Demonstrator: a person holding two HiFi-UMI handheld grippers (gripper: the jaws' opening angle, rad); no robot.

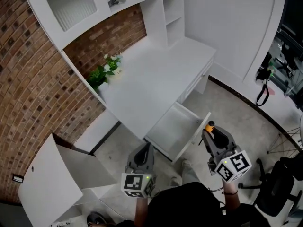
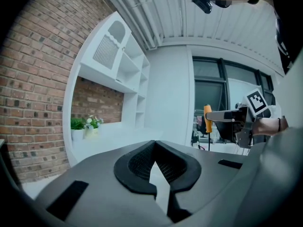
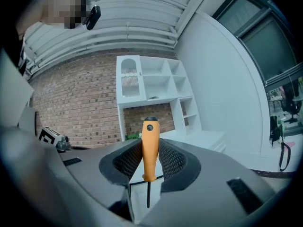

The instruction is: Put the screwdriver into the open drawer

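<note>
An orange-handled screwdriver (image 3: 150,150) stands upright between the pads of my right gripper (image 3: 150,145), handle up and thin dark shaft pointing down. In the head view the right gripper (image 1: 209,130) holds the screwdriver (image 1: 209,125) just off the right front corner of the open white drawer (image 1: 173,126), which is pulled out from the desk. My left gripper (image 1: 147,147) hangs below the drawer's near left corner. Its fingertips meet in the left gripper view and nothing is between them (image 2: 154,143). That view also shows the screwdriver (image 2: 207,118) off to the right.
The white desk (image 1: 151,79) carries a small potted plant (image 1: 105,72) by the brick wall, with a shelf unit (image 1: 173,13) behind. A white cabinet door (image 1: 47,183) stands open at lower left. A black office chair (image 1: 279,183) sits at right. The person's shoe (image 1: 187,167) is near the drawer.
</note>
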